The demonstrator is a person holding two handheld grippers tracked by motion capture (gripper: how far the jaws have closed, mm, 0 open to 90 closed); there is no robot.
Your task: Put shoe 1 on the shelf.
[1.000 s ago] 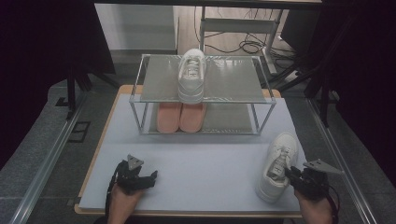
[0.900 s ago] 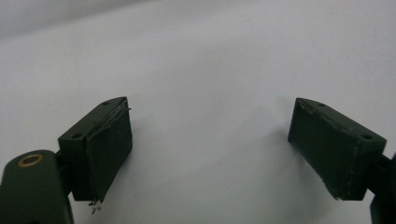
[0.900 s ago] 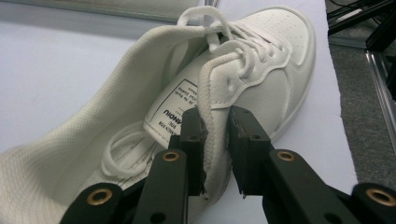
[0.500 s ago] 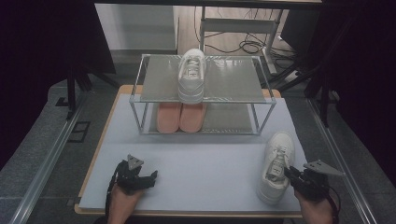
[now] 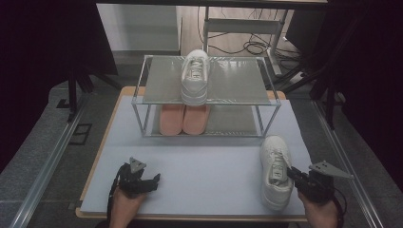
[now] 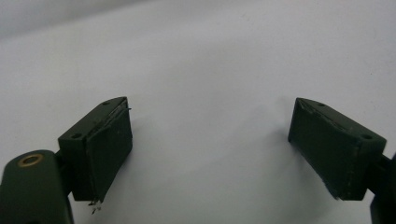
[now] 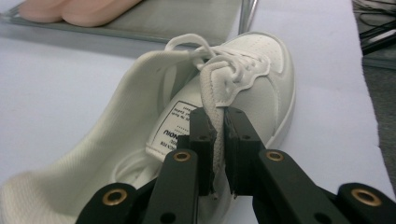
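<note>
1. High view: left gripper (image 5: 151,181) at lower left of frame, resting low over the white table (image 5: 209,166), jaws apart, nothing between them. Right gripper (image 5: 291,173) at lower right, touching the side of a white sneaker (image 5: 275,171) lying on the table, toe pointing up-frame. Upper centre: glass shelf rack (image 5: 228,78) with a second white sneaker (image 5: 195,76) on top and a pair of pink shoes (image 5: 184,118) beneath.
2. Left gripper view: fingers (image 6: 100,149) spread wide at either side of frame, bare white surface between, gripping nothing.
3. Right gripper view: fingers (image 7: 203,149) nearly together at lower centre, pinching the sneaker's upper edge beside the laces (image 7: 219,65).
</note>
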